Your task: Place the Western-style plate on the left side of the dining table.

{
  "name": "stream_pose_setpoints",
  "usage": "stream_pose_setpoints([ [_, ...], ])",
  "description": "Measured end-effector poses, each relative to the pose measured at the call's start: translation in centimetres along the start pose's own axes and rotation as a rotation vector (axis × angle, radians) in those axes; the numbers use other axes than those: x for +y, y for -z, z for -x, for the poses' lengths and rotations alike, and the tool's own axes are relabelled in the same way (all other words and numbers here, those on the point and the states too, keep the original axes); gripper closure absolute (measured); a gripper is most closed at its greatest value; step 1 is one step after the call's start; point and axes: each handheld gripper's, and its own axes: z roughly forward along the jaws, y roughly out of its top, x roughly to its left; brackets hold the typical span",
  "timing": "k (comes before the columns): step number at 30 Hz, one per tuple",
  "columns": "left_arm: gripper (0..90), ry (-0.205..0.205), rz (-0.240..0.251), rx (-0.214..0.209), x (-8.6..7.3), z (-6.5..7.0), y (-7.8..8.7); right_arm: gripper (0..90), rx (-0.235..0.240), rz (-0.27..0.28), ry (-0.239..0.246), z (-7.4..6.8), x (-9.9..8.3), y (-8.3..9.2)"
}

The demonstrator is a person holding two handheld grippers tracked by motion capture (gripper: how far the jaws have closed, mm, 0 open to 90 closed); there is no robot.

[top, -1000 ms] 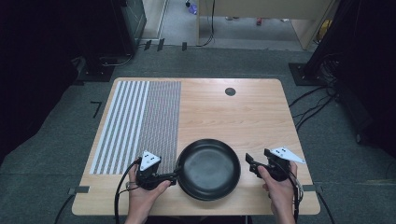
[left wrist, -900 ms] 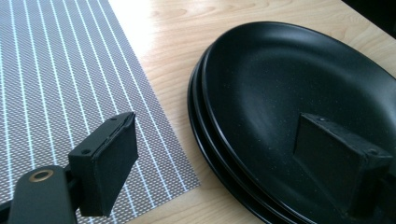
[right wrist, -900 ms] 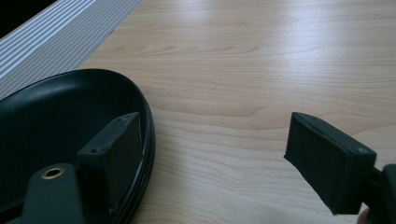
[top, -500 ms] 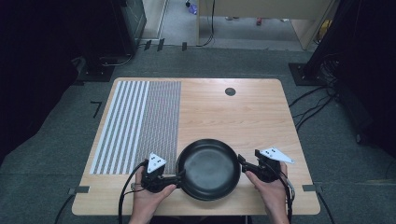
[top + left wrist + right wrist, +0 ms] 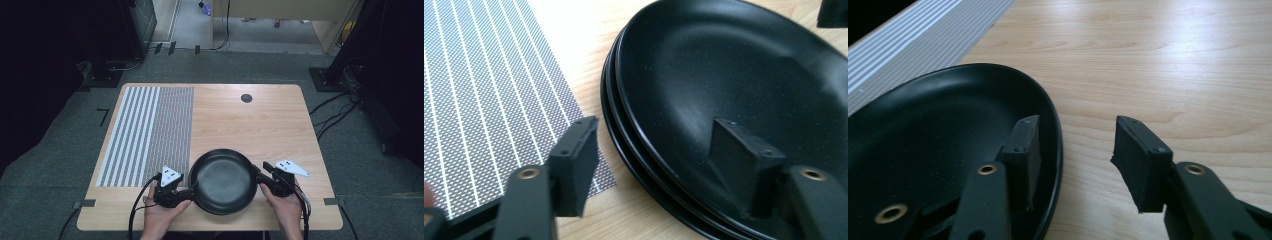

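both grippers have closed in on the black plates (image 5: 222,181) at the desk's near edge; left gripper (image 5: 656,150) and right gripper (image 5: 1075,150) spread wide, each straddling the rim, likely about to lift.

We find no text, label, brand, number or sign that we can read in any view. The stack of round black plates (image 5: 222,181) bears no mark that we can make out, and neither does the striped grey-and-white woven mat (image 5: 149,134) or the bare light wooden desk (image 5: 260,125). The grey three-cornered plates on the left hand-held gripper (image 5: 194,187) and the right hand-held gripper (image 5: 258,175) carry only small dark dots, too small for us to read as characters.
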Motion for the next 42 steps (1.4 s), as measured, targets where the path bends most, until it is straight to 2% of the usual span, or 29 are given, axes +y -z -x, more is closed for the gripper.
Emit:
stream_pose_setpoints([
  [4, 49.3, 0.012, -0.015, -0.015, -0.2, -0.3, -0.1, 60.1, 0.048, 0.0, -0.047, -0.2, -0.1, 0.0],
  [7, 53.8, 0.015, -0.018, -0.014, -0.3, -0.4, -0.2, 63.5, 0.031, -0.02, -0.052, -0.4, -0.2, -0.1],
  [9, 56.9, 0.015, -0.017, -0.02, -0.3, -0.4, -0.2, 65.2, 0.013, -0.046, -0.072, -0.4, -0.4, -0.2],
  [15, 65.5, 0.002, -0.014, -0.029, -0.4, 0.0, -0.4, 75.4, 0.031, -0.057, -0.089, -0.5, -0.7, -0.4],
  [20, 66.4, 0.012, -0.004, -0.028, -0.5, 0.0, -0.4, 79.4, 0.04, -0.042, -0.096, -0.6, -1.1, -0.6],
  [25, 66.8, 0.004, -0.001, -0.016, -0.5, 0.1, -0.4, 82.9, 0.046, -0.04, -0.143, -0.3, -1.1, -0.5],
  [28, 66.1, 0.006, 0.0, -0.017, -0.5, 0.1, -0.5, 83.3, 0.044, -0.038, -0.152, -0.3, -1.2, -0.5],
  [35, 64.0, 0.051, -0.002, -0.035, -0.7, -0.4, -0.8, 84.4, 0.059, -0.041, -0.173, -0.4, -1.1, -0.5],
  [42, 64.4, 0.069, -0.001, -0.049, -0.7, -0.6, -0.8, 85.9, 0.054, -0.029, -0.185, -0.5, -1.2, -0.3],
])
